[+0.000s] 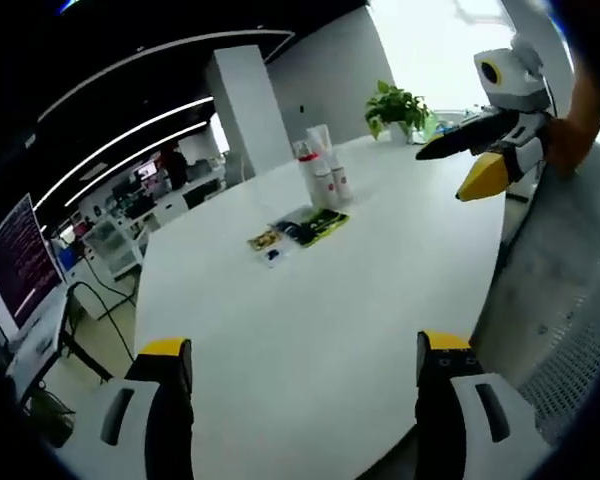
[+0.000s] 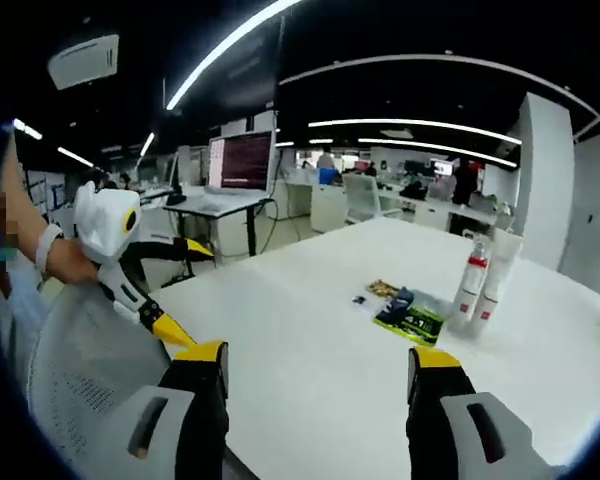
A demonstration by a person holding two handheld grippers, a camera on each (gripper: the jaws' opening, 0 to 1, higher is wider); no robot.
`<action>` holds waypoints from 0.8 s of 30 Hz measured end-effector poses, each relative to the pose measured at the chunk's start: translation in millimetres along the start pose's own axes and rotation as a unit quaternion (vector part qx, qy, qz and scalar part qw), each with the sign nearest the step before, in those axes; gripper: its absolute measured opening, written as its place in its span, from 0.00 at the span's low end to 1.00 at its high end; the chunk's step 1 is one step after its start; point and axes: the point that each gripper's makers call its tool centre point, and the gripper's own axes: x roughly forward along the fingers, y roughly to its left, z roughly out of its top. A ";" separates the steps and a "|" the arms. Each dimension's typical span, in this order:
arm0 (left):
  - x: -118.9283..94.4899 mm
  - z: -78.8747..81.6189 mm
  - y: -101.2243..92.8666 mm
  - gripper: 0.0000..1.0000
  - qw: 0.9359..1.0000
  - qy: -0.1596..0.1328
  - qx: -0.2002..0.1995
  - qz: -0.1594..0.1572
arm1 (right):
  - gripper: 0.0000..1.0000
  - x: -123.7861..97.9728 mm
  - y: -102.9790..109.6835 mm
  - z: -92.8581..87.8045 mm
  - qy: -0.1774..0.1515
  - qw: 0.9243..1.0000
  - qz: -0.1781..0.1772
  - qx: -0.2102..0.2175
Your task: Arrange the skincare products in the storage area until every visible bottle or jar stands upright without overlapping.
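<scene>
Your bottles (image 1: 320, 172) stand in a tight upright cluster far out on the white counter (image 1: 310, 320), long axes vertical, caps up; in the right gripper view the bottles (image 2: 483, 280) sit to the right. Just beside them lie flat packets (image 1: 310, 227), one green-and-black, with smaller sachets (image 1: 268, 243) nearer you. Your left gripper (image 1: 305, 375) hovers over bare counter, jaws spread and holding nothing. Your right gripper (image 2: 315, 385) is likewise parted and unloaded. A potted plant (image 1: 397, 107) stands beyond the bottles.
</scene>
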 end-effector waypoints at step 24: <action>-4.2 2.1 6.2 0.80 0.999 -0.012 -0.050 0.017 | 0.68 -24.6 -45.0 19.4 -0.038 0.995 -0.085 0.021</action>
